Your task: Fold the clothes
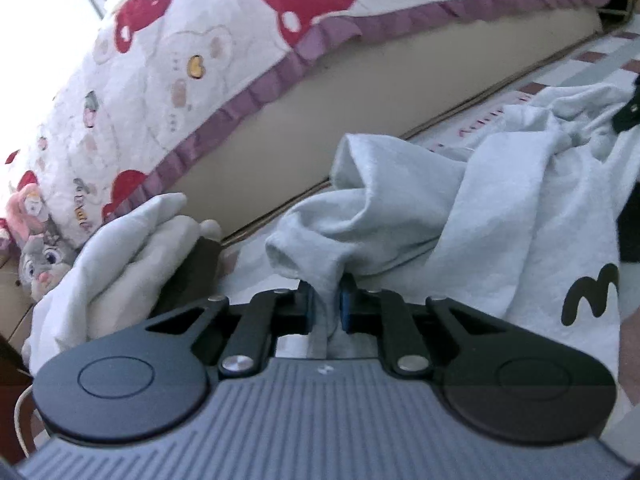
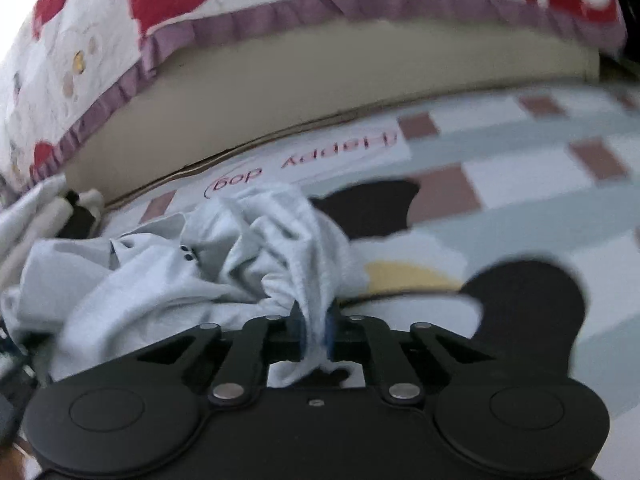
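A light grey garment [image 1: 472,208] with a black print lies crumpled on a patterned mat. My left gripper [image 1: 326,296] is shut on a bunched edge of it, cloth pinched between the blue pads. In the right wrist view the same garment [image 2: 208,264] is rumpled ahead and to the left. My right gripper [image 2: 316,328] is shut on another fold of it, cloth hanging through the fingers. The view is blurred.
A bed with a white quilt with red bears and purple trim [image 1: 224,64] runs along the far side, its beige mattress side [image 2: 320,80] just beyond the mat [image 2: 520,184]. A pale cloth bundle [image 1: 132,248] and plush toys [image 1: 36,240] lie at left.
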Demonstrator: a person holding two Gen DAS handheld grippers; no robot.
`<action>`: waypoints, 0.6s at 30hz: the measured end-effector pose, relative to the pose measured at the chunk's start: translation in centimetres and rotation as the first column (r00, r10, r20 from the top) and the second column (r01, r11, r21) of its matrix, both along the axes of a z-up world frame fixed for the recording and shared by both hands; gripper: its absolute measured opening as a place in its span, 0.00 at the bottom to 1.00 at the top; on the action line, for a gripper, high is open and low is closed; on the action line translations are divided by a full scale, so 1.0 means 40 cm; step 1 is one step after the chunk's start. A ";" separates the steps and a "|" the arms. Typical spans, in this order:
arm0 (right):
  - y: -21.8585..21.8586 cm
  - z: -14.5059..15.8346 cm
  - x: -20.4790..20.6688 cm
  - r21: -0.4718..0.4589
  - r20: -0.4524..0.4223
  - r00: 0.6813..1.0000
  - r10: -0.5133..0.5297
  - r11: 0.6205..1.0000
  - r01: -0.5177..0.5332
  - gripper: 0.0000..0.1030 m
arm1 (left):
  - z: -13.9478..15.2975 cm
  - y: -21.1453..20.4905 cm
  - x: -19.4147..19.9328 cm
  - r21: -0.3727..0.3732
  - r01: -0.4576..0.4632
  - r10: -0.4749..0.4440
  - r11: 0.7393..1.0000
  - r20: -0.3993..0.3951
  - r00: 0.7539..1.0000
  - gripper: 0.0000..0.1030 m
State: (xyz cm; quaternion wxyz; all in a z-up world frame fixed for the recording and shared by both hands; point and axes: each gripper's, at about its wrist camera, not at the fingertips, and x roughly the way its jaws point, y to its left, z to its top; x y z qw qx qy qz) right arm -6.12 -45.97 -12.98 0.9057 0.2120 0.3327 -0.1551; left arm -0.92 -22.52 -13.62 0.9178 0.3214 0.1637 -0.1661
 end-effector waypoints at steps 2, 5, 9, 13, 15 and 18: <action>0.017 0.044 0.001 -0.116 0.012 0.999 0.031 0.993 -0.030 0.07 | 0.037 0.013 -0.001 -0.013 -0.014 0.014 1.000 0.047 0.999 0.11; 0.038 0.133 0.012 -0.300 0.054 0.997 0.060 0.953 -0.041 0.06 | 0.118 0.034 -0.008 -0.059 -0.019 0.025 0.998 0.104 0.994 0.10; 0.043 0.273 0.035 -0.466 0.133 0.988 0.077 0.885 -0.006 0.05 | 0.237 0.053 -0.005 -0.155 0.002 0.025 0.988 0.171 0.985 0.10; -0.011 0.435 0.070 -0.402 0.266 0.964 0.022 0.911 0.090 0.05 | 0.346 0.045 -0.043 -0.197 0.090 -0.025 0.976 0.311 0.950 0.11; -0.018 0.493 0.094 -0.446 0.306 0.952 0.014 0.885 0.130 0.05 | 0.366 0.039 0.003 -0.257 0.084 -0.035 0.963 0.191 0.981 0.14; -0.044 0.512 0.164 -0.537 0.268 0.963 -0.029 0.825 0.174 0.09 | 0.353 0.021 0.090 -0.294 0.036 -0.039 0.955 -0.004 0.999 0.32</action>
